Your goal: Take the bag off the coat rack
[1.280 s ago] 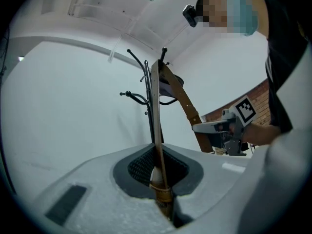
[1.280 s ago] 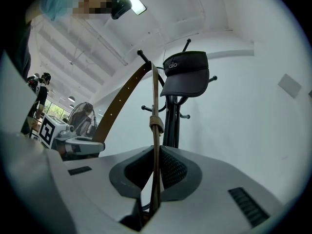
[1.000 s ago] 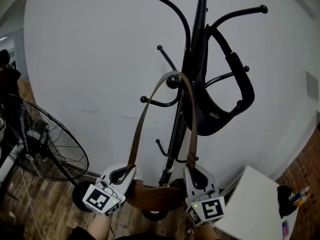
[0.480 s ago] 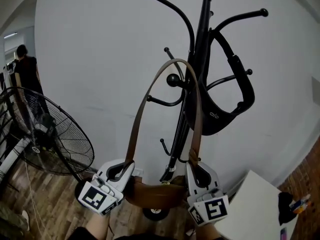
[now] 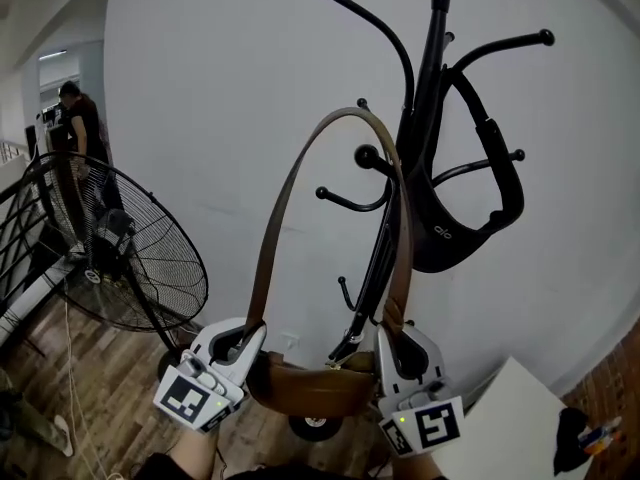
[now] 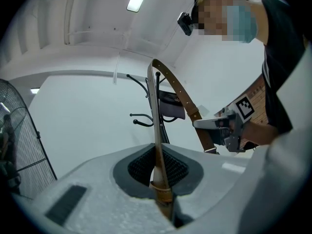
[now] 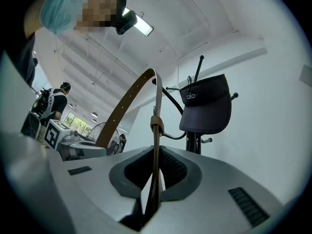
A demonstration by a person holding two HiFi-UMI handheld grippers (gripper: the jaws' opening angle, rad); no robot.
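The left gripper [image 5: 245, 340] is clamped tight on the left end of the strap [image 5: 272, 230], just above the bag [image 5: 312, 390], which hangs between the two grippers, low in front of the rack [image 5: 428, 68]. The strap arches up, its top apparently lifted above the hook [image 5: 368, 156] so it can come away. The right gripper [image 5: 396, 340] pinches the right end, so the bag hangs level.
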